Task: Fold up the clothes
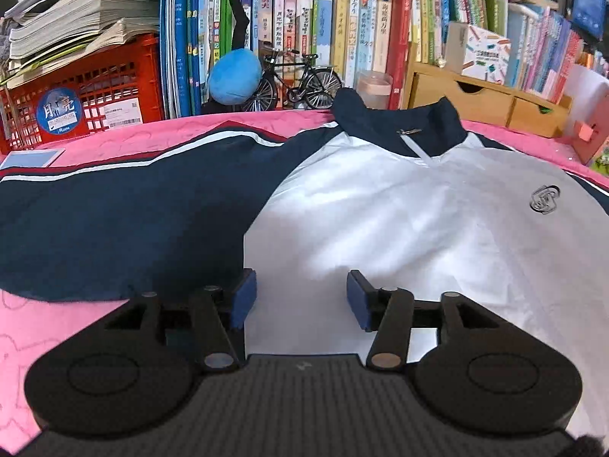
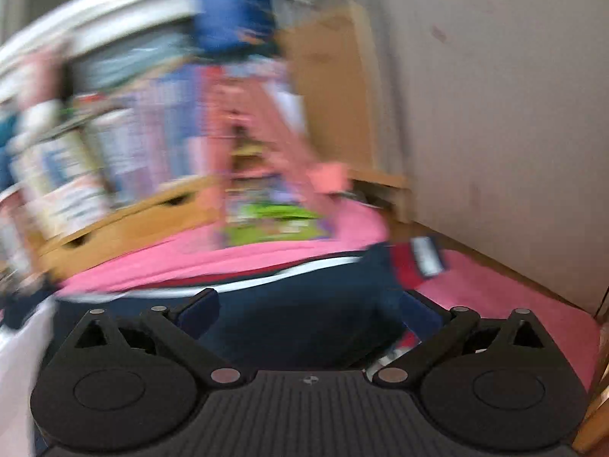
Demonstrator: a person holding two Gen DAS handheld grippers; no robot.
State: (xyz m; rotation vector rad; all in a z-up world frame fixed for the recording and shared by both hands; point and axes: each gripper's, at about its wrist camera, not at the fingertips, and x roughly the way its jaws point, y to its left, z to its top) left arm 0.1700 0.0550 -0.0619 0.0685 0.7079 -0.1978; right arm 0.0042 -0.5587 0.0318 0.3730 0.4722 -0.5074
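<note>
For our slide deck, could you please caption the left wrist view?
Open left claw poised over a navy-and-white jacket spread on a pink quilt, bookshelf behind.

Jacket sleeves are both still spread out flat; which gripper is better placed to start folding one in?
Right, probably. The right gripper is wide open directly over the navy sleeve near its cuff. The left gripper sits over the white body panel, beside its sleeve.

A pink quilt [image 1: 57,327] covers the bed. Behind it, a bookshelf [image 1: 342,19] is packed with books. Left of the books sits a red crate [image 1: 95,87] under stacked papers [image 1: 76,19]; before them stand a blue plush [image 1: 234,76], a toy bicycle [image 1: 300,80] and wooden drawers [image 1: 483,99].
</note>
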